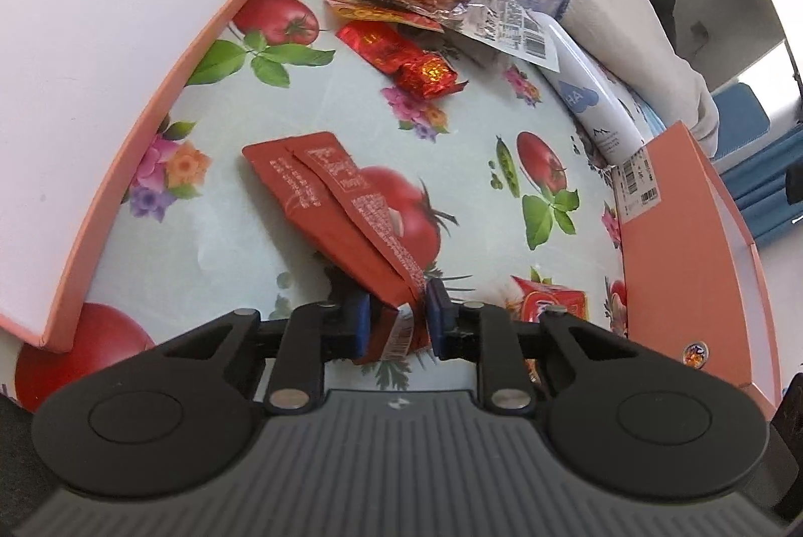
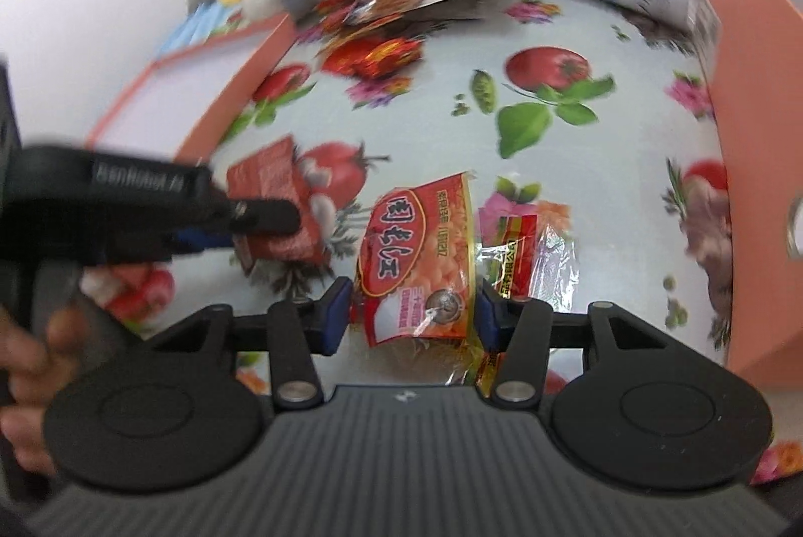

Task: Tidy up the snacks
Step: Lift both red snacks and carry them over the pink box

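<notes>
The left gripper [image 1: 396, 323] pinches the end of two red sachets [image 1: 331, 206] over the fruit-print tablecloth [image 1: 482, 195]. The right gripper [image 2: 409, 311] squeezes an orange peanut packet [image 2: 419, 256] between its blue pads, near the pink box [image 2: 753, 185].

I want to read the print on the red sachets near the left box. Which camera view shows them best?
The left wrist view: the red sachets lie sharp and central, their print visible, the near end between the left hand-held gripper pads. The right wrist view shows them blurred, small and partly covered by that gripper.
</notes>
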Motion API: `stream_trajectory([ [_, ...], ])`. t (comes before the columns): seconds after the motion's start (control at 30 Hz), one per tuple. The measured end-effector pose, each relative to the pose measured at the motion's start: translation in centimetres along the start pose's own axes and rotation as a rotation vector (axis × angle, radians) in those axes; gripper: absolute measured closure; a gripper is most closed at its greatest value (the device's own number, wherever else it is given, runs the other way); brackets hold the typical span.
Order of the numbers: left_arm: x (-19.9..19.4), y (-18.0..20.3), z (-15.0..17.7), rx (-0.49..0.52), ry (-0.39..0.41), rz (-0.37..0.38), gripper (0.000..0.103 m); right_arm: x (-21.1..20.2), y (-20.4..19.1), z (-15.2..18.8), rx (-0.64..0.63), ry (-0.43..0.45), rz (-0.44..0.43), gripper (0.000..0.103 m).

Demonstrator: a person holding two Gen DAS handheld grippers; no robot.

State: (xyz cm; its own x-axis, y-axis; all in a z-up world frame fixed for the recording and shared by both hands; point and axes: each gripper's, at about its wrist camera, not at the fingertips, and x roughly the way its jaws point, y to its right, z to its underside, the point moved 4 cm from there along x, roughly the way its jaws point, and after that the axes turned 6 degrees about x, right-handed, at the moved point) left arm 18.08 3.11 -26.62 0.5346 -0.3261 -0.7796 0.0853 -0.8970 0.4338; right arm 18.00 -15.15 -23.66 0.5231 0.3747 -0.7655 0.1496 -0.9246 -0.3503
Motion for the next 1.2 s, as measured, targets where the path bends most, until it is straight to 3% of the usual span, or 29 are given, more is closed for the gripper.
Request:
stream_trajectory([
  [0.27,-0.9,2.0,-0.2,0.085,-0.014,-0.002,0.079,-1.3,1.2,-1.0,0.048,0.057,-0.008,0.051],
  [0.6,-3.5,4.7,-2.1,0.187,0.026,0.0,0.079,-4.2,-0.1,-3.3,0.004,0.123,0.009,0.051],
  [1.2,-8.5,10.4,-8.5,0.325,0.139,0.026,0.079,-12.9,-2.3,-12.5,-0.128,0.409,0.083,0.051],
])
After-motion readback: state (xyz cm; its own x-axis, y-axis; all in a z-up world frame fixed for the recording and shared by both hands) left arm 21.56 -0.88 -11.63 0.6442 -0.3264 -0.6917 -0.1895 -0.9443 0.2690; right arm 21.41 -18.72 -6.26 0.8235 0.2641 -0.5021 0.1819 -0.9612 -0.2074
